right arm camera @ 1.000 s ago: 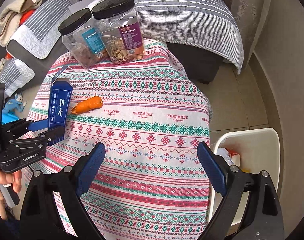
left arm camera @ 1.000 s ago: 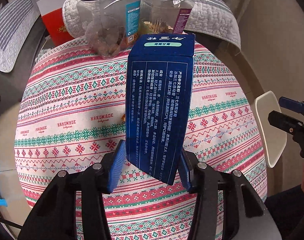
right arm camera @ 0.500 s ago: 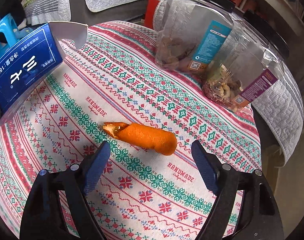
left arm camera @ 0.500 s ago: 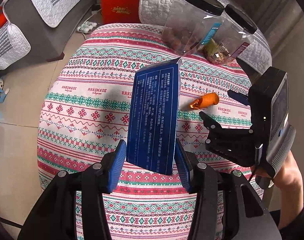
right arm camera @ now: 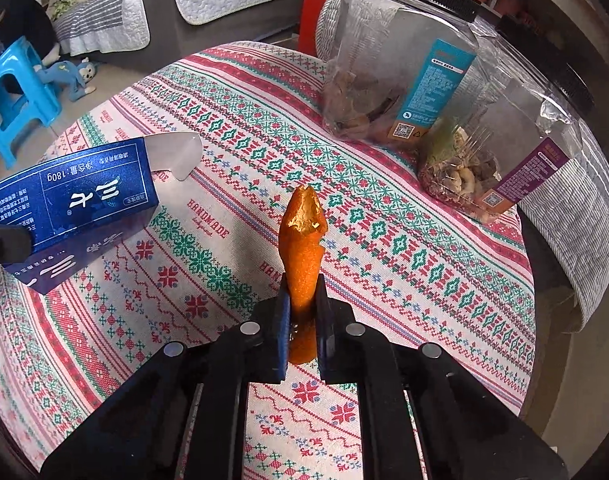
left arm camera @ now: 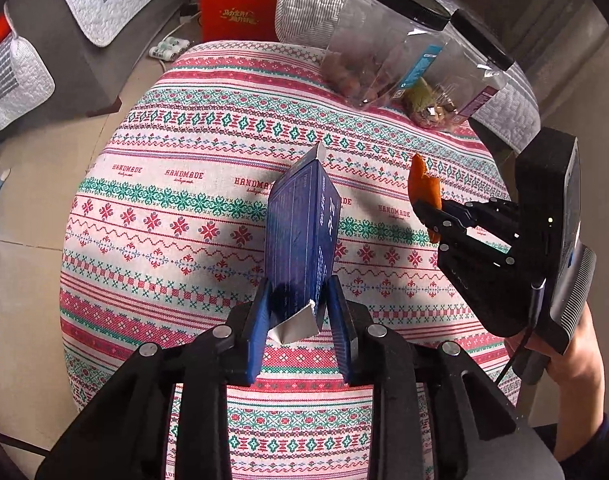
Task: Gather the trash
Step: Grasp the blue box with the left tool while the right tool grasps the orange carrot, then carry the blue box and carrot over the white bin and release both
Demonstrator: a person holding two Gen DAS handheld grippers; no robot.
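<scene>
My left gripper (left arm camera: pixel 298 300) is shut on a dark blue toothpaste box (left arm camera: pixel 300 232) and holds it tilted above the patterned tablecloth (left arm camera: pixel 164 216). The box also shows at the left of the right wrist view (right arm camera: pixel 72 204). My right gripper (right arm camera: pixel 302 300) is shut on an orange peel (right arm camera: pixel 302 248), which sticks up between the jaws above the cloth. In the left wrist view the right gripper (left arm camera: pixel 432 216) holds the peel (left arm camera: pixel 424 188) to the right of the box.
Two clear jars with black lids (left arm camera: pixel 384 48) (left arm camera: pixel 460 76) stand at the table's far edge, also in the right wrist view (right arm camera: pixel 388 72) (right arm camera: pixel 504 140). A grey sofa (left arm camera: pixel 64 20), a red box (left arm camera: pixel 238 4) and a blue stool (right arm camera: pixel 16 96) stand around the table.
My right gripper has closed on the orange peel and lifted it off the cloth. The blue box has turned edge-on in my left gripper, whose jaws have closed narrower.
</scene>
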